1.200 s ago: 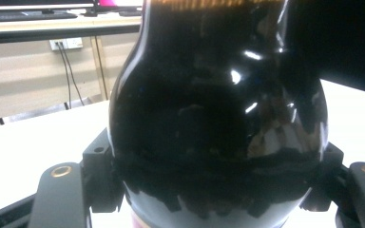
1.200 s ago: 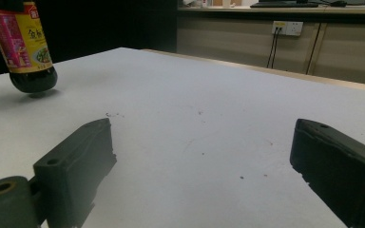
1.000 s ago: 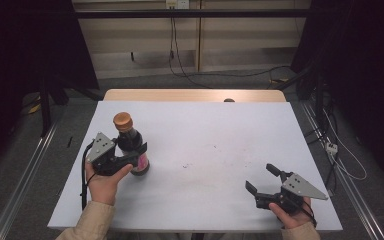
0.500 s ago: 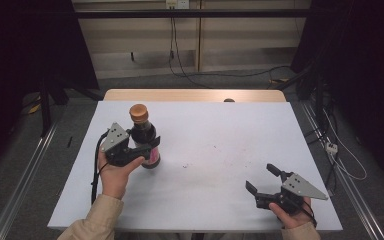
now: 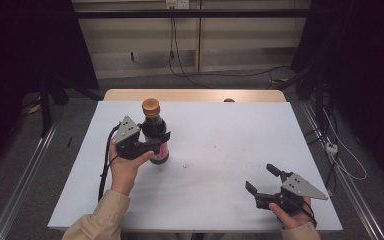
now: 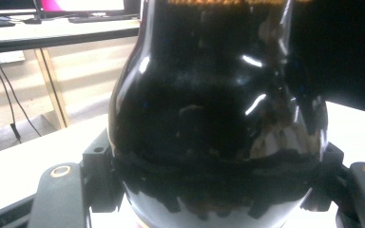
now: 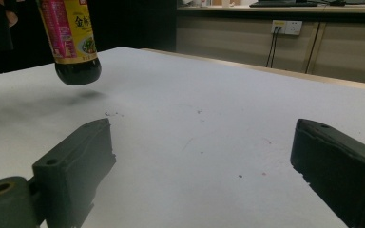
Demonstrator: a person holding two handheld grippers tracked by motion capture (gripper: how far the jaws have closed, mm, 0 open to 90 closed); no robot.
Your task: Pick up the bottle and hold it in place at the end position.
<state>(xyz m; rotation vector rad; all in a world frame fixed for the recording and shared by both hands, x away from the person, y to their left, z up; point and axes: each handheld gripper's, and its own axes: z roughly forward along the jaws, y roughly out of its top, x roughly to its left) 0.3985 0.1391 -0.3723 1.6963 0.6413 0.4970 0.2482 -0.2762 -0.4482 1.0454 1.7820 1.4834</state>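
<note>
Nearby — bare table point(image 5: 220, 150) around bottle point(image 5: 155, 132)

The surface point(image 5: 215, 130) is a white rectangular top, matte and plain, with a strip of bare wood point(image 5: 195, 95) showing along its far edge. A small dark knob point(image 5: 229, 100) sits on that strip, right of the middle. Faint dark specks point(image 5: 185, 164) mark the white sheet near its centre, and paler scuffs point(image 5: 230, 160) lie just right of the specks. In the right gripper view the same specks point(image 7: 110, 114) sit beside a soft shadow point(image 7: 88, 96) on the sheet, with a few more dots point(image 7: 240, 175) toward the near side of the specks. The floor point(image 5: 40, 165) around it is grey, with a metal rail point(image 5: 22, 180) along the left edge.
</note>
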